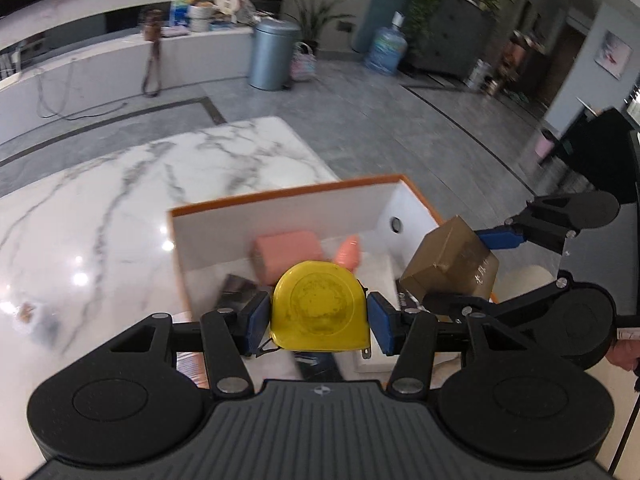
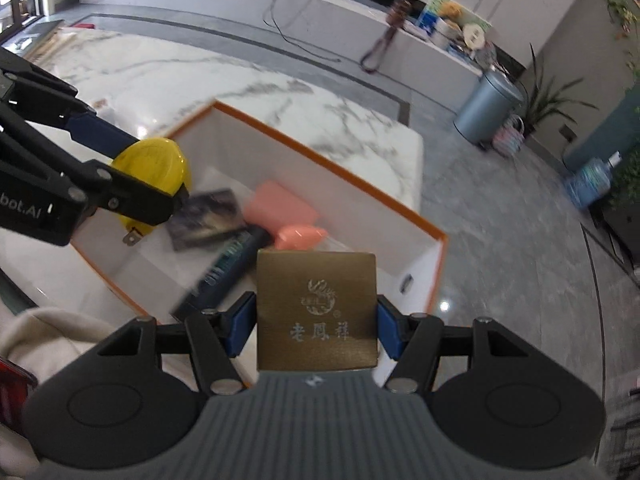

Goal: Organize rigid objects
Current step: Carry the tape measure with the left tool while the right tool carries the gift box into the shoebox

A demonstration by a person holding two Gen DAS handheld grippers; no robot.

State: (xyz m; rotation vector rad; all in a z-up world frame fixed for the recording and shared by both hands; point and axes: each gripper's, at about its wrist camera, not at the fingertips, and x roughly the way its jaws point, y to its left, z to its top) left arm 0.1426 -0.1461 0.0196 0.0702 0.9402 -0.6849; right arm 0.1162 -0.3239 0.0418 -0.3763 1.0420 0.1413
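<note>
Right now my left gripper [image 1: 318,318] pinches the yellow tape measure [image 1: 318,310] and my right gripper [image 2: 316,330] clamps the gold box [image 2: 316,308], both above the orange-rimmed box [image 2: 328,160] on the marble table [image 1: 120,208]

1. Light: moderate indoor, dimmer toward the room's far corners in both views.
2. Glare: small white highlights on the glossy marble table [image 1: 120,208], left side of the left wrist view; 1 more on the floor beside the white box [image 2: 424,276] in the right wrist view.
3. Blur: motion smear on the box contents and table edges; grippers' own bodies sharp.
4. Distortion: strong fisheye curving of floor lines and counters at the borders; corners dark.
</note>
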